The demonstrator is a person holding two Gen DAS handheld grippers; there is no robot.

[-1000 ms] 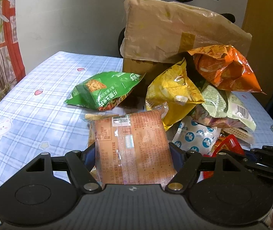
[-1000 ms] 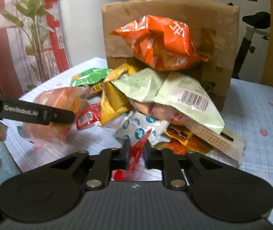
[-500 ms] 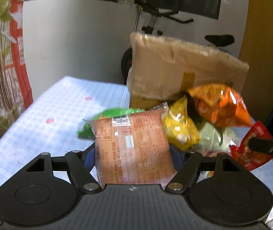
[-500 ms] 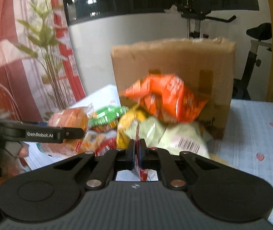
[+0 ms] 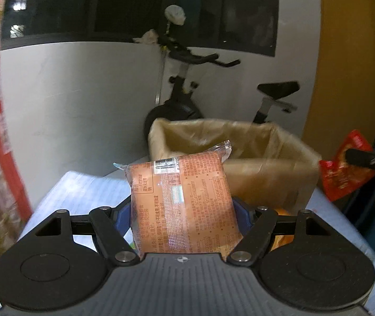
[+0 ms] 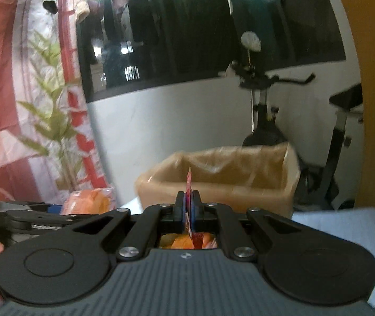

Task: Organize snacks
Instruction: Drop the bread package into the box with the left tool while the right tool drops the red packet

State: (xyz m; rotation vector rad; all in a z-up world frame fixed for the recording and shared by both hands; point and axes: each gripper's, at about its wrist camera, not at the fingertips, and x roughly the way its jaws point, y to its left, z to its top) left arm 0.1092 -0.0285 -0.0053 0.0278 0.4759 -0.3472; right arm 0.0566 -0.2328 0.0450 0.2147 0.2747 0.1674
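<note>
Left gripper (image 5: 182, 210) clamps an orange snack packet (image 5: 181, 205) upright between its fingers. Right gripper (image 6: 188, 205) is closed on a thin red sachet (image 6: 188, 181), edge-on. Cardboard box (image 5: 240, 158), open-topped, stands at 12 o'clock beyond both, on the checked tablecloth (image 5: 87, 192).

The orange packet (image 5: 182, 205) hides the near wall of the cardboard box (image 5: 266, 179), whose floor is out of sight. The red packet (image 6: 189, 184) shows edge-on, its print unreadable. The box's rim is blurred.
</note>
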